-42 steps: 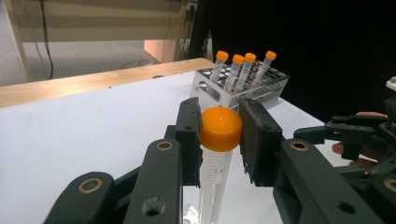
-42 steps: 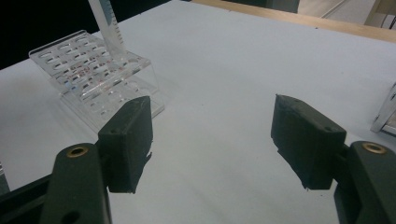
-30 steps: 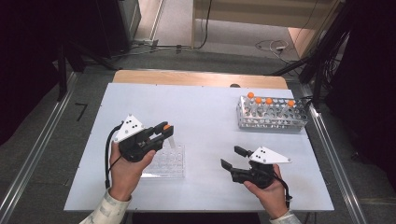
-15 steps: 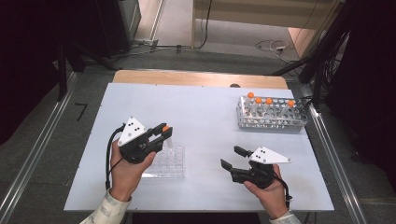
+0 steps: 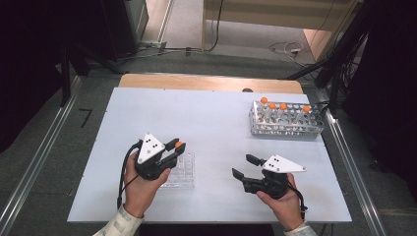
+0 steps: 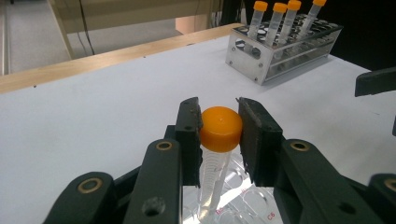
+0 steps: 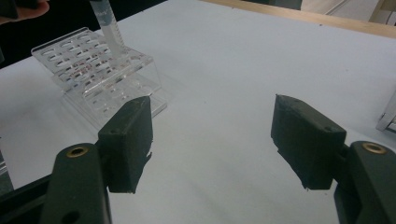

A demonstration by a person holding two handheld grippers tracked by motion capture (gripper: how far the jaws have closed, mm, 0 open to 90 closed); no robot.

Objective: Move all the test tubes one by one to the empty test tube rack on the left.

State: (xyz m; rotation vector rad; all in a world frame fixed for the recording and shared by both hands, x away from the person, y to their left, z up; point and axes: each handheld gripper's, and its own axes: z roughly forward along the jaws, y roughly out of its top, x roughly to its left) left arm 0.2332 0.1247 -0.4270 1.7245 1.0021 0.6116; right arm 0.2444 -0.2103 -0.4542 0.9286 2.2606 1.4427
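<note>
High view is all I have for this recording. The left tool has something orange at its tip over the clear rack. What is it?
Observer: The left tool grips an orange-capped tube by its cap, one jaw on each side.
Operator: Is the tube in the rack yet?
Observer: Its lower end reaches down among the wells of the clear rack; I can't tell if it is seated.
Operator: And the right tool?
Observer: The right tool has its jaws wide apart, with only bare table between them.
</note>
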